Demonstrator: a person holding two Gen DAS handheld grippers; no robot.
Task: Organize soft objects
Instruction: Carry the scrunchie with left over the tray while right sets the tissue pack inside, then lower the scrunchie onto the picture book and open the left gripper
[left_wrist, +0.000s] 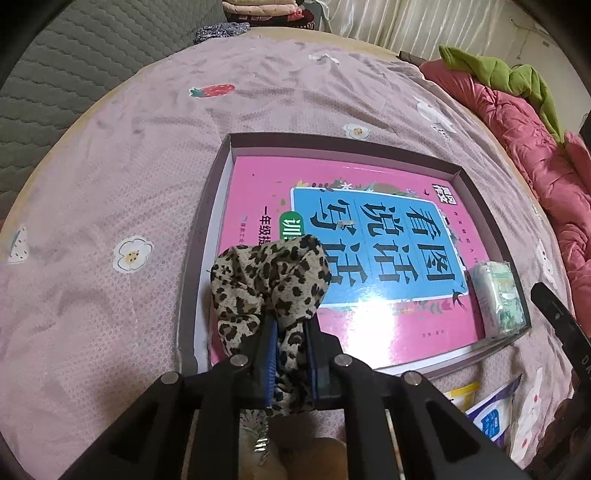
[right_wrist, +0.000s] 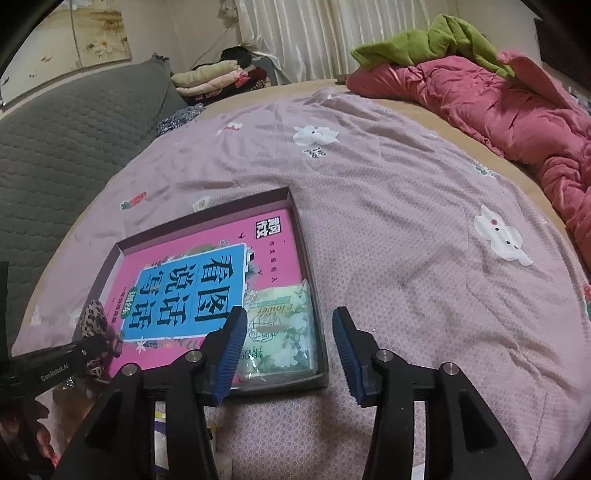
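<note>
My left gripper (left_wrist: 290, 354) pinches a leopard-print scrunchie (left_wrist: 271, 284) between its blue pads, over the near left corner of the shallow box (left_wrist: 343, 142) that holds a pink book (left_wrist: 369, 229). My right gripper (right_wrist: 290, 354) stands open and empty just above the green tissue pack (right_wrist: 280, 332) lying in the box's near right corner.

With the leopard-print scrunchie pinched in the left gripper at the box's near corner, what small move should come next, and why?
Probably lower the left gripper slightly and open it: the leopard-print scrunchie already hangs over the shallow box, above the pink book. The tissue pack lies inside, and the right gripper stands open, holding nothing.
</note>
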